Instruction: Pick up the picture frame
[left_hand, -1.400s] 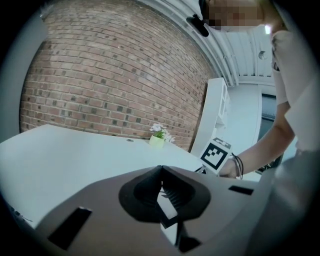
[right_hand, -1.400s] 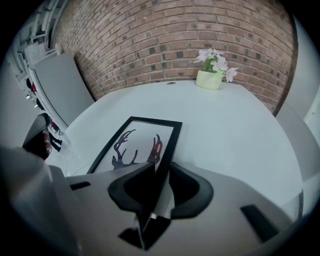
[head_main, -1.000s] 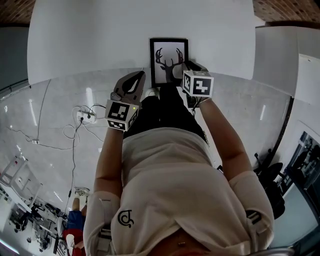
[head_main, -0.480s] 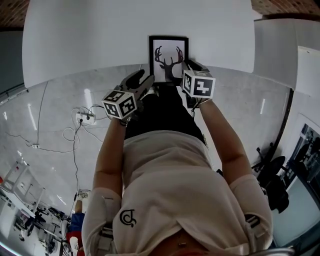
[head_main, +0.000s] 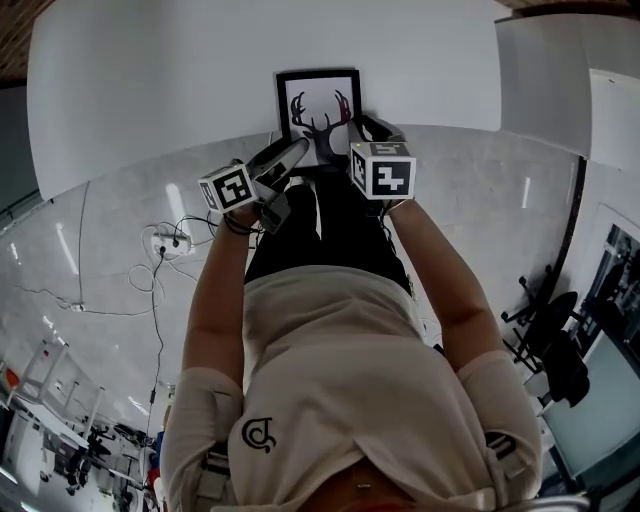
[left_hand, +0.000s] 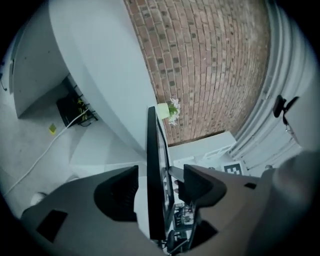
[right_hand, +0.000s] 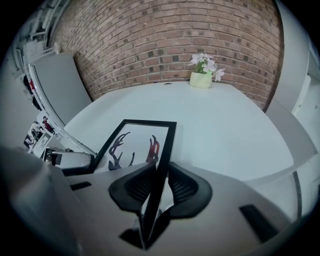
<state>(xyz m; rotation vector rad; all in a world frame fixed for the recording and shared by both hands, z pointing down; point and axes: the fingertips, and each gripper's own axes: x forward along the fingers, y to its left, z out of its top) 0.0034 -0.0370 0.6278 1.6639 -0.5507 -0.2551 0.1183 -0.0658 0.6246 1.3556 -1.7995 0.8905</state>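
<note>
The picture frame (head_main: 318, 112) is black-edged with an antler print and lies over the near part of the white round table (head_main: 200, 70). My right gripper (head_main: 362, 130) is shut on its right edge; in the right gripper view the edge (right_hand: 161, 160) runs between the two pads. My left gripper (head_main: 290, 155) is at the frame's lower left corner and its jaws are opening. In the left gripper view the frame (left_hand: 154, 165) stands edge-on between the jaws, with a gap to each pad (left_hand: 200, 186).
A small pot of flowers (right_hand: 202, 75) stands at the table's far side before a brick wall. Cables and a power strip (head_main: 160, 240) lie on the floor at the left. The person's body fills the lower head view.
My left gripper has rolled over and travelled to the frame's lower left corner, and its jaws have gone from shut to wide apart around the edge. The right gripper keeps its hold.
</note>
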